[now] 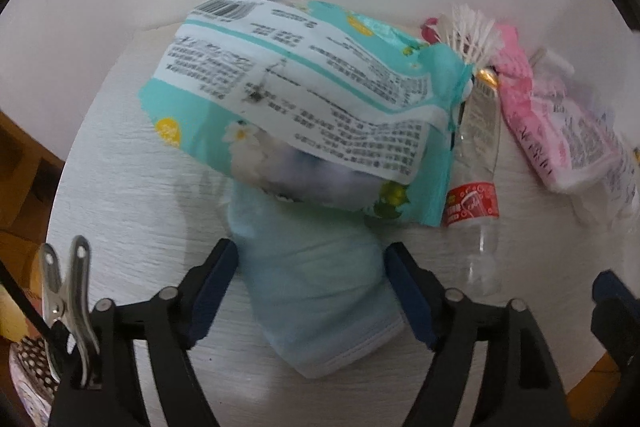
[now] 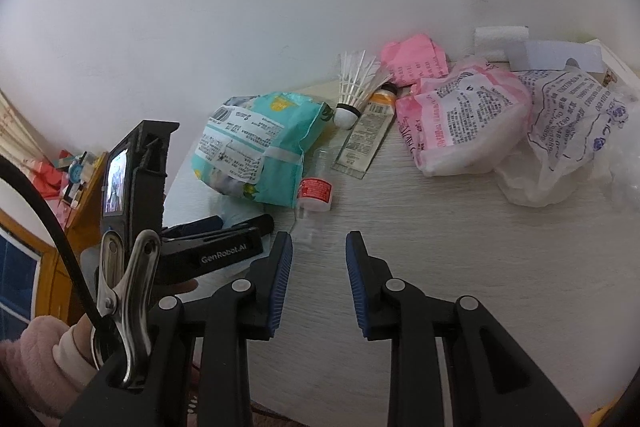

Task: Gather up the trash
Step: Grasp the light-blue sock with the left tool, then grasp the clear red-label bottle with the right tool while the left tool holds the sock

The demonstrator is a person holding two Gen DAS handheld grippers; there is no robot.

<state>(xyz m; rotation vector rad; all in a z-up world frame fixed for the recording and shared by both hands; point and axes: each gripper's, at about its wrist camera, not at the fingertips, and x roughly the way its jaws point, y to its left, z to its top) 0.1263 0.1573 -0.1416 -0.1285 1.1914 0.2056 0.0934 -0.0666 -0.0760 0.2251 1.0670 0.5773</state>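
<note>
Left tongs: spread wide, pointing steeply down at the counter, one pad on each side of a pale blue face mask. The pads do not look pressed into it, so I judge nothing is gripped yet; the wide stance probably serves to straddle the flat cloth before closing.

Face mask: lies flat on the counter, its far end tucked under the teal wrapper. That overlap may drag the wrapper along if the mask is lifted.

Teal wrapper: a puffy printed bag resting partly on the mask, just beside a clear bottle with a red label.

Right tongs: partly open and empty, hanging over bare counter near the clear bottle, apparently waiting its turn.

Other trash: a shuttlecock leans on a flat sachet; pink bags and a white printed bag are bunched against the wall, well apart from the mask.

Where the trash goes: no bin or sack shows in either view, so I cannot tell.

Hand: a sleeve holds the left tool at the counter's edge.
</note>
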